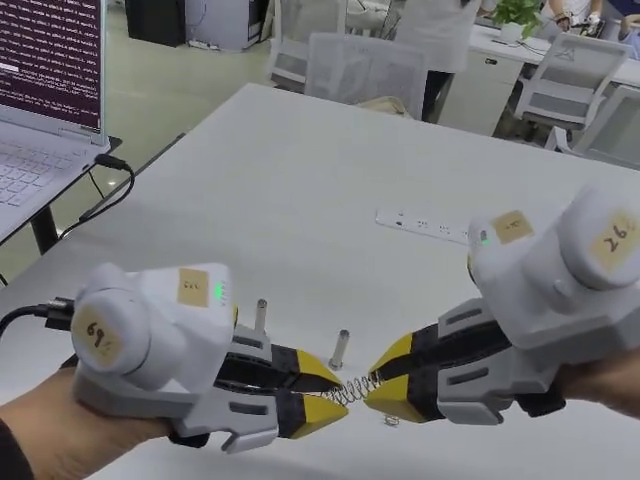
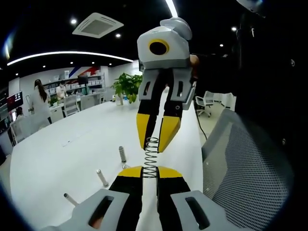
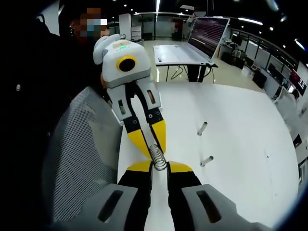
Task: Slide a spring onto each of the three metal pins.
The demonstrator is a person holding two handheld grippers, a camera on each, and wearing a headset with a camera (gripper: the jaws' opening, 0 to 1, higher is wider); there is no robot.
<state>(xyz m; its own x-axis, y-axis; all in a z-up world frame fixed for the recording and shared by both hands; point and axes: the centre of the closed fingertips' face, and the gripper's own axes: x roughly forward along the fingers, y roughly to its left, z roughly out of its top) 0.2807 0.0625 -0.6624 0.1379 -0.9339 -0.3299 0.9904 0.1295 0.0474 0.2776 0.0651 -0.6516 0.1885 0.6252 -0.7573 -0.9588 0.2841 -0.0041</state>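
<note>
A small steel spring point(image 1: 352, 388) is stretched between my two grippers just above the white table point(image 1: 300, 200). My left gripper point(image 1: 335, 396) is shut on one end, and my right gripper point(image 1: 372, 386) is shut on the other. In the left gripper view the spring point(image 2: 150, 156) runs from my left gripper point(image 2: 150, 172) up to the right gripper point(image 2: 156, 142). Two bare metal pins point(image 1: 261, 315) point(image 1: 340, 348) stand upright just behind the jaws. A third pin point(image 2: 122, 154) carries a spring. The right gripper view shows the spring point(image 3: 157, 156) and two pins point(image 3: 202, 128) point(image 3: 207, 160).
A white power strip point(image 1: 425, 226) lies farther back on the table. A laptop point(image 1: 40, 100) sits on a side stand at left, with a black cable point(image 1: 110, 190) hanging. Office chairs point(image 1: 365, 70) stand past the far edge. A mesh chair point(image 2: 245, 168) is behind me.
</note>
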